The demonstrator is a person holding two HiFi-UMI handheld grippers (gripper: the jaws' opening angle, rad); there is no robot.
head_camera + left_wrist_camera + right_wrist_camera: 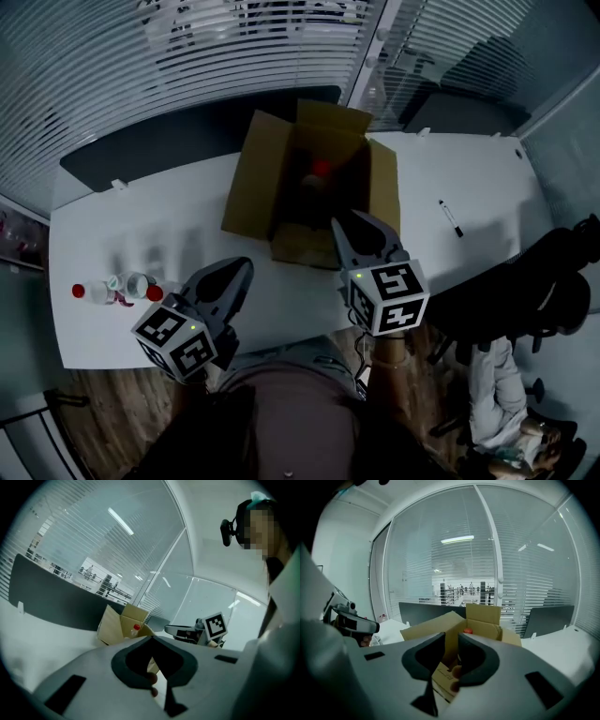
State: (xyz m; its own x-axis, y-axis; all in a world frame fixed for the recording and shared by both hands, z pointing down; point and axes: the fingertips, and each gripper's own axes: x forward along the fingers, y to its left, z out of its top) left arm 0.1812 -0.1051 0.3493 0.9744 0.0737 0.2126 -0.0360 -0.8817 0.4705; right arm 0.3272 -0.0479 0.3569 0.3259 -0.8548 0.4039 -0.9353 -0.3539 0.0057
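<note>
Beside the cardboard box [253,187], the right gripper [352,223] has fingers slightly apart; the left gripper [244,267] has them closed, empty.

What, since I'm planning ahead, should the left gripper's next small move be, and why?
Probably swing the left gripper left toward the bottles on the table: its jaws are shut and empty, and those bottles lie nearest it.

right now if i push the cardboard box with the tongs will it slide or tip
Probably slides: the cardboard box sits flat on the smooth table. Its open flaps look floppy; the bottle inside likely adds little weight.
</note>
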